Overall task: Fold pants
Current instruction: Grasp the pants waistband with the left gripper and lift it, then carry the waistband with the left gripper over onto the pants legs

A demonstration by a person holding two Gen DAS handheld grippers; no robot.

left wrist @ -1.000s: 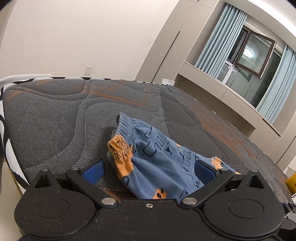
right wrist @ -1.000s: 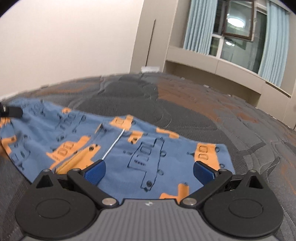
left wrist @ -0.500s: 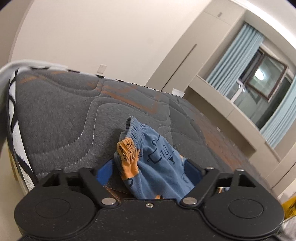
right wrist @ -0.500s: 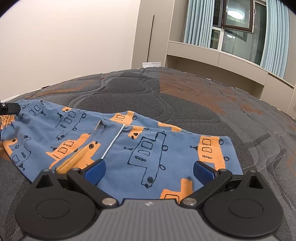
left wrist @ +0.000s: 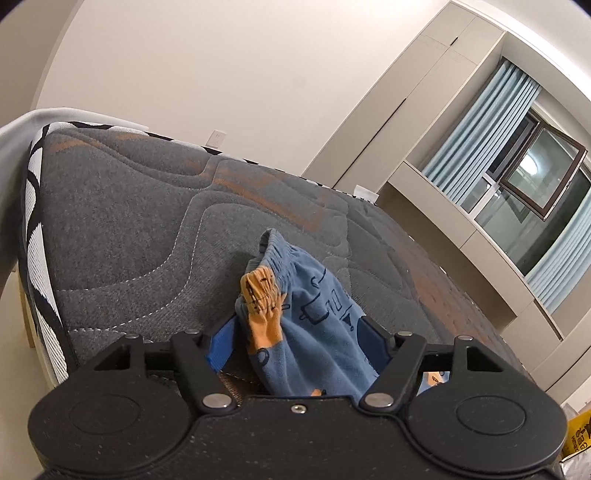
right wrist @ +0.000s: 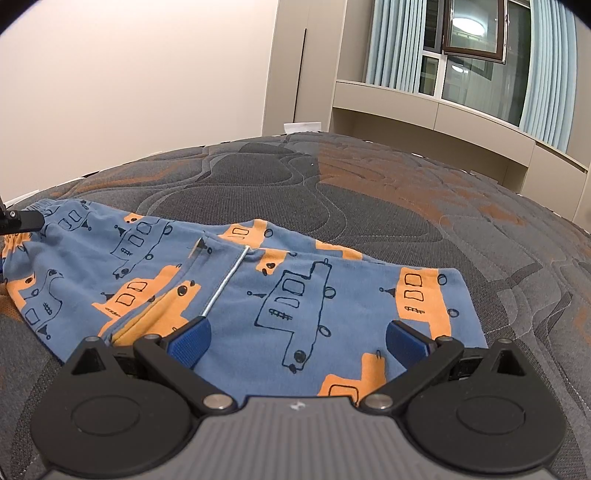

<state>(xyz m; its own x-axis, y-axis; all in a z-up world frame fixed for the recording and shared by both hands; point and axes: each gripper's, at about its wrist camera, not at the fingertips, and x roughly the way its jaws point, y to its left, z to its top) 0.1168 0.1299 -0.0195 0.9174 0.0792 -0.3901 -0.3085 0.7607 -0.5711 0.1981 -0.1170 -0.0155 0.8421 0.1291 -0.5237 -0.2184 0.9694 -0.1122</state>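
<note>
Soft, light pants [right wrist: 236, 295] on bed [right wrist: 369, 206]: left tool [left wrist: 295, 332] seemingly pinching waistband, right tool [right wrist: 295, 339] wide above hems.

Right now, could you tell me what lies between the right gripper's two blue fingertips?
In the right wrist view, the right gripper stands open, and between its fingertips lies only the pants, flat on the mattress.

We count 1 pr of pants [right wrist: 258, 295], 1 mattress [right wrist: 369, 192], 2 grippers: left [left wrist: 295, 343], right [right wrist: 295, 339]. Far right: 1 window [right wrist: 472, 33], 2 curtains.
</note>
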